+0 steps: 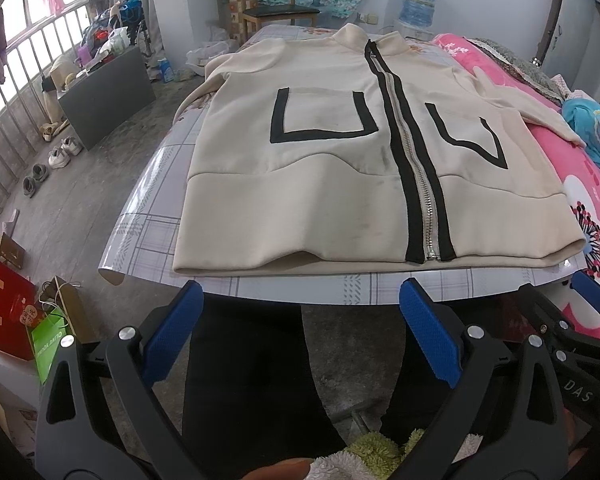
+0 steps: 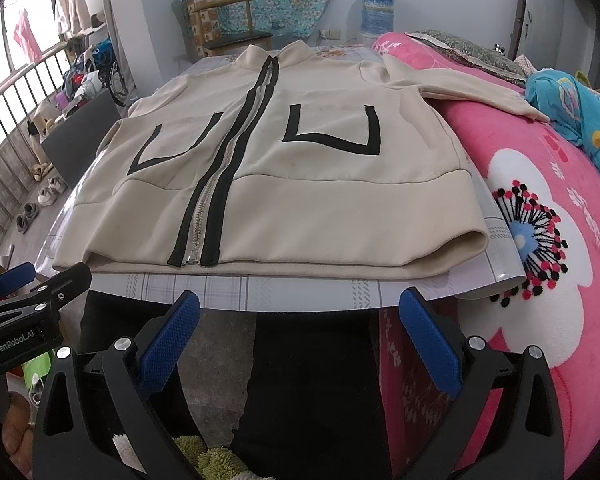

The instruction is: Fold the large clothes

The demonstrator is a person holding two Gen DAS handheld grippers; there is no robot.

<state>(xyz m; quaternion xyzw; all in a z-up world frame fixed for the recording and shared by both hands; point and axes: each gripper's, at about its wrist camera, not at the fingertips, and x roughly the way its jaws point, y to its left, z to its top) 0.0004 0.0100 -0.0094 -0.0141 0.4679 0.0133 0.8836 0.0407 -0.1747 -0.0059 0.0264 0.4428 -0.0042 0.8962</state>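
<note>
Left gripper (image 1: pixel 300 296): blue-padded jaws spread wide, holding nothing, hovering short of the table's near edge; right gripper (image 2: pixel 299 306): likewise spread wide and empty, alongside the left. Table (image 1: pixel 300 286): covered in a checked plastic sheet. Jacket (image 1: pixel 340 184): cream with black trim, lying flat and face up on the table, zipper (image 1: pixel 416 184) closed, hem toward the grippers, collar at the far end; its right-hand sleeve extends onto the pink blanket (image 2: pixel 548 208) beside the table. Beyond: wooden chair (image 1: pixel 276 8) against the far wall.
</note>
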